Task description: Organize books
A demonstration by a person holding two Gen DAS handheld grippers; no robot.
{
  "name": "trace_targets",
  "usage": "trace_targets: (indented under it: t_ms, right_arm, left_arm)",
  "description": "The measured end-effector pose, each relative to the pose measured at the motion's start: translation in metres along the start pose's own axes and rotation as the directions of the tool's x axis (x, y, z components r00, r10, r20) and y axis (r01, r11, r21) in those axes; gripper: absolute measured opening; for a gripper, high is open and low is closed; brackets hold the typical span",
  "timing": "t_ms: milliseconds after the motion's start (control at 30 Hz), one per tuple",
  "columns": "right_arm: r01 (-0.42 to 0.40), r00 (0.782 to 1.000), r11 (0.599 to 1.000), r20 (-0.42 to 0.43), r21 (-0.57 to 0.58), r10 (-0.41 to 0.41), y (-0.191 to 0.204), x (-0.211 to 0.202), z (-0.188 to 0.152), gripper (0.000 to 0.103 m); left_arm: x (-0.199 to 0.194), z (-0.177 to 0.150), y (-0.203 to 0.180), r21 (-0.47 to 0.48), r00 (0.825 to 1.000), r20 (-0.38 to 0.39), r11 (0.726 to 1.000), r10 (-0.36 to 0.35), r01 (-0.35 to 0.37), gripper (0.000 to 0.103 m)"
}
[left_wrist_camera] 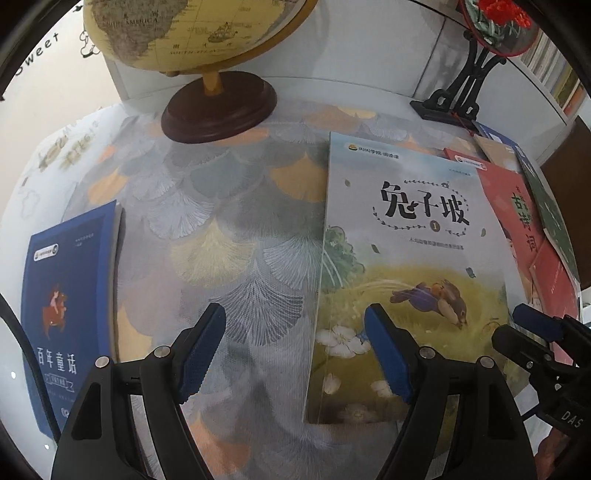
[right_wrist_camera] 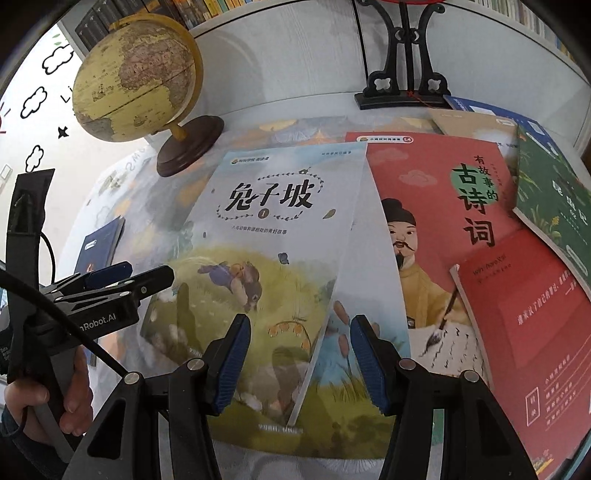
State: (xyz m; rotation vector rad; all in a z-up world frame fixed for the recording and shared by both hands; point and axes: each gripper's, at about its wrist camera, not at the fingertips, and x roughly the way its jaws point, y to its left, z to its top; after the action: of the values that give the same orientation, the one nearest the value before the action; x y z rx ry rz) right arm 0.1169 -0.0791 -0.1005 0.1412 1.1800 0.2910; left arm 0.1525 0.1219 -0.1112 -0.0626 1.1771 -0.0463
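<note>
Books cover the patterned cloth (left_wrist_camera: 229, 229): one blue book (left_wrist_camera: 70, 295) lying apart at the left, one rabbit book (left_wrist_camera: 406, 266) topping an overlapping pile. One globe (left_wrist_camera: 199, 33) stands behind. Left gripper (left_wrist_camera: 295, 349) hangs open over the rabbit book's left edge; right gripper (right_wrist_camera: 301, 360), open too, hangs over its right edge.

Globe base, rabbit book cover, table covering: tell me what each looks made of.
Globe base: likely turned wood, dark glossy varnish; rounded rim catches highlights.
Rabbit book: printed paper or card cover, smooth with slight sheen; thin edges, lying flat.
Table covering: apparently woven fabric with a leaf print; fine mesh-like texture shows, matte.
</note>
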Motion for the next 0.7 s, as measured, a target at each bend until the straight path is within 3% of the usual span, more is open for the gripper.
trace_targets:
  t_ms: [700]
  right_arm:
    - [-0.014,1.0,1.0,0.007,-0.027,0.014,0.0046,0.0066,0.0022,0.055]
  left_arm:
    - [0.004,-0.0054,-0.0039,0.005,1.0,-0.009,1.0,-0.007,0.007,0.076]
